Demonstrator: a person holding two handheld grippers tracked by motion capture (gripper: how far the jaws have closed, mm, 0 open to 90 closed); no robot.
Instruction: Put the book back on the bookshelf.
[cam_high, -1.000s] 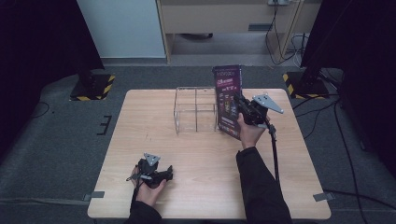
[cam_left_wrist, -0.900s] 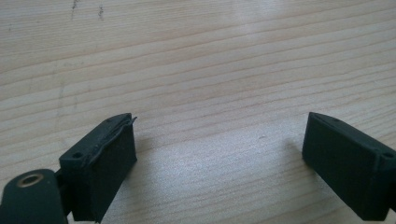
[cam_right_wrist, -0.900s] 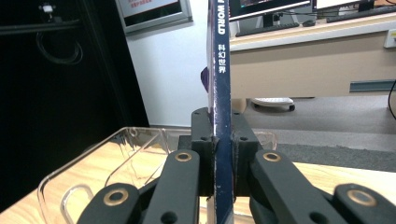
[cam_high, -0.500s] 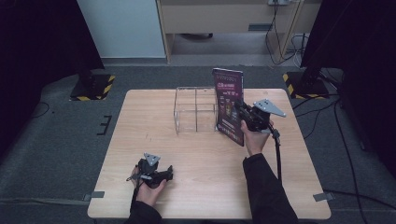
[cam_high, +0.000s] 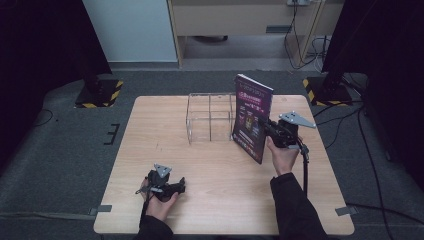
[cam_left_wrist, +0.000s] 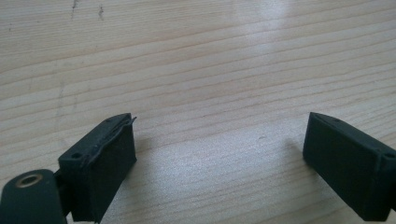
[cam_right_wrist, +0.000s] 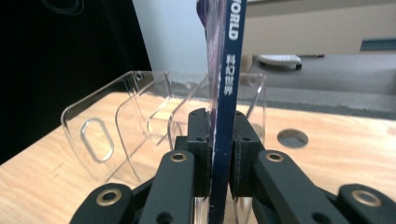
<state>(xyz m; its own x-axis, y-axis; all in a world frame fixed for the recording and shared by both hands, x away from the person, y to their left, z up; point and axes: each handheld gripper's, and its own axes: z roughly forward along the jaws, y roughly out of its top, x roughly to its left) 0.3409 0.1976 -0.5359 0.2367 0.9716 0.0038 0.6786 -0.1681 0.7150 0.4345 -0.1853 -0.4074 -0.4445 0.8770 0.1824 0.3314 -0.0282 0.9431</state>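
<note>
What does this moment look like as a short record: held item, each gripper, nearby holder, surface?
held item: magazine, upright, spine toward the right gripper's camera
right gripper: fingers clamped on the magazine
left gripper: fingers open, nothing between them, low over the table
holder: clear plastic rack, just left of the magazine in the high view

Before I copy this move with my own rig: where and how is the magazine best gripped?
By its spine edge, low down, as the right claw does now. The magazine stands upright beside the clear rack, cover toward the camera, so come in level from the side away from the rack, jaws flat on both covers. That thin stiff edge likely keeps it from flopping.
</note>
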